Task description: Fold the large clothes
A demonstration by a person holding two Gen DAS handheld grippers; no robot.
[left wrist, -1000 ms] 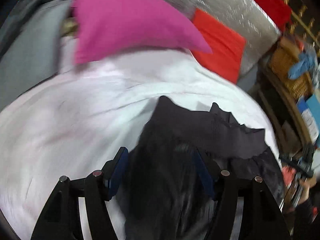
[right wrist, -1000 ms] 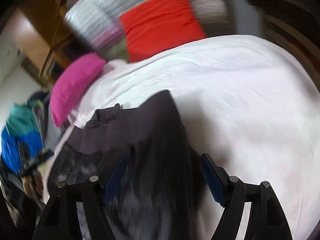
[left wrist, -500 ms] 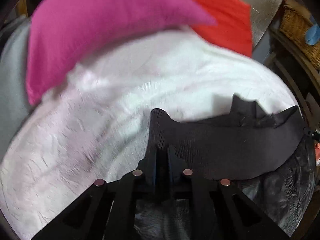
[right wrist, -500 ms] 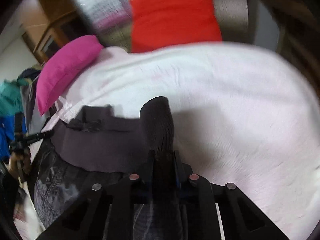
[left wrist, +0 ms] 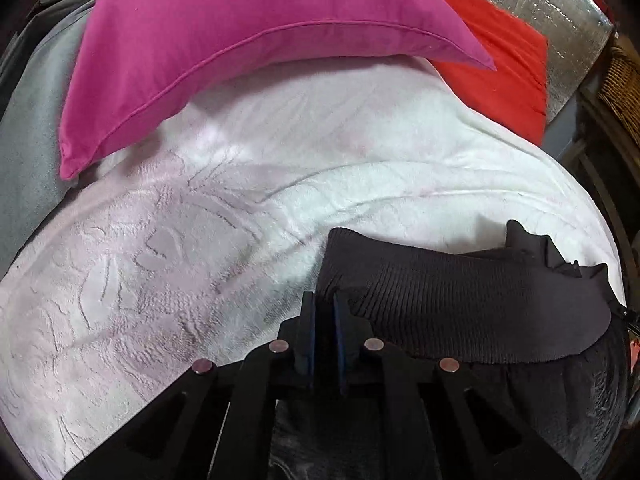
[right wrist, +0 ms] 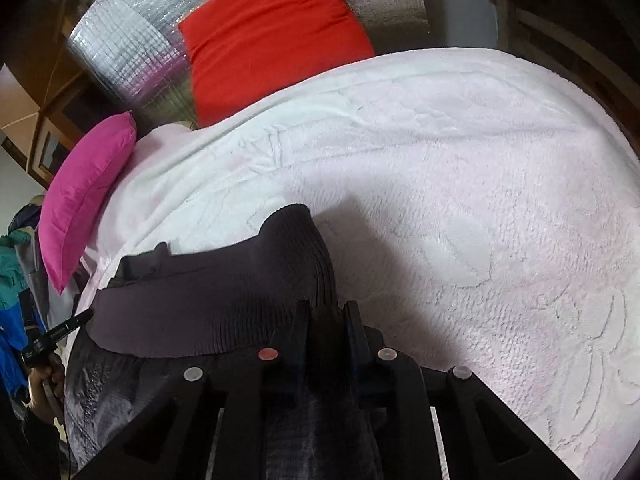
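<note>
Jaws of the left gripper (left wrist: 323, 312) pinched tight on the ribbed hem of the dark garment (left wrist: 460, 312), at its left corner; fabric sandwiched between the blue pads, only a thin slit between them. Left wrist view: hem band runs from the grip off to the right, stretched fairly flat across the white textured blanket (left wrist: 200, 260), far end bunched into small peaks near the right edge. Shinier dark body of the garment hangs below the band, toward the camera. Pink pillow (left wrist: 240, 40) lies at the head of the blanket, well apart from the garment. Red cushion (left wrist: 504, 60) to its right, leaning on a silver quilted panel (left wrist: 560, 12). Grey fabric (left wrist: 32, 120) at the left edge. Wicker basket (left wrist: 620, 80) partly visible far right.

Right wrist view: right gripper (right wrist: 326, 316) clamped on the other corner of the same hem, a thicker fold of ribbed cloth filling the gap between its pads. Band rises in a hump just ahead of the fingers, then runs left. Garment lies on the near-left part of the blanket; the rest of the blanket to the right is bare. Pink pillow at left, red cushion and silver panel at top. A hand (right wrist: 44, 384) holding the other gripper's black body shows at the lower left edge. Blue and teal clothing (right wrist: 12, 300) hangs beyond it.
</note>
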